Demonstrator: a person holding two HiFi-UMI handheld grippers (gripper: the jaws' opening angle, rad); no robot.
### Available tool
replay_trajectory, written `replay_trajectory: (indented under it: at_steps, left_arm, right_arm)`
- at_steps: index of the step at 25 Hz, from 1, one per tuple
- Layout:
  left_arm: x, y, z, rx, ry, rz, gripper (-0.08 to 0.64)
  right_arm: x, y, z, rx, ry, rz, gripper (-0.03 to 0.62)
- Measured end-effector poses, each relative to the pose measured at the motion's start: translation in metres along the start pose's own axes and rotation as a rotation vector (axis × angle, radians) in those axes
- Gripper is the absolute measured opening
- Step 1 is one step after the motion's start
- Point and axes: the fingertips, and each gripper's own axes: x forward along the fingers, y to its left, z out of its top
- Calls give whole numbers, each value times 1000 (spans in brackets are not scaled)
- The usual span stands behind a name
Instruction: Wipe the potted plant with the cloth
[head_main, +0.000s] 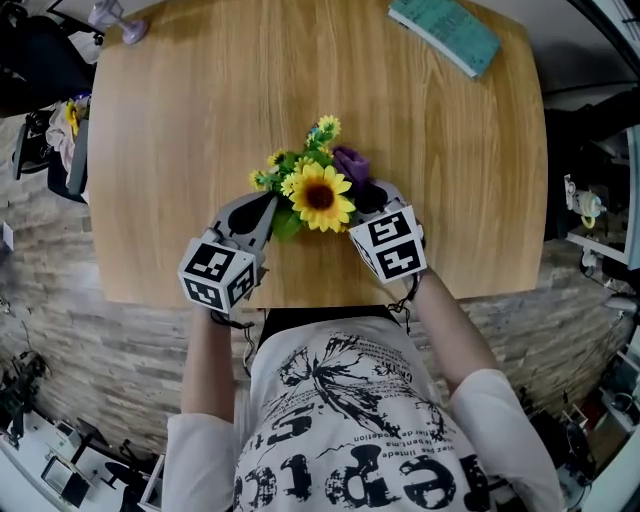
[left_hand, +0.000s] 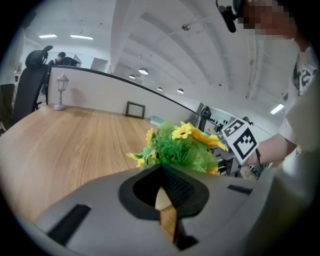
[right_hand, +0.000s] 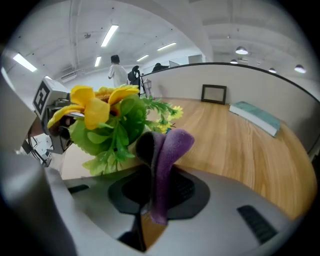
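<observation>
Pale wooden table (head_main: 180, 150), corners rounded. Near the front edge, at mid-width: plant (head_main: 315, 185) with yellow blooms and green leaves, pot hidden beneath them. At the far right corner: teal book (head_main: 445, 32), lying flat, askew to the edge. At the far left corner: small lamp (head_main: 118, 18), upright. Along the far edge, between lamp and book and nearer the book: dark frame (left_hand: 135, 109), standing upright. Plant well apart from the other three.

Table (head_main: 180, 150) lies open around the plant (head_main: 315, 190); book (head_main: 445, 32) far off.
</observation>
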Motion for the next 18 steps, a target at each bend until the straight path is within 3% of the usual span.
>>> replay_trajectory:
  at_steps: [5, 18]
  left_arm:
    - [1, -4, -1, 96, 6, -15, 3]
    - [-2, 0, 4, 153, -70, -99, 3]
  right_arm:
    - [2, 14, -4, -13, -6, -1, 78]
    - [-10, 36, -17, 99, 21, -91, 78]
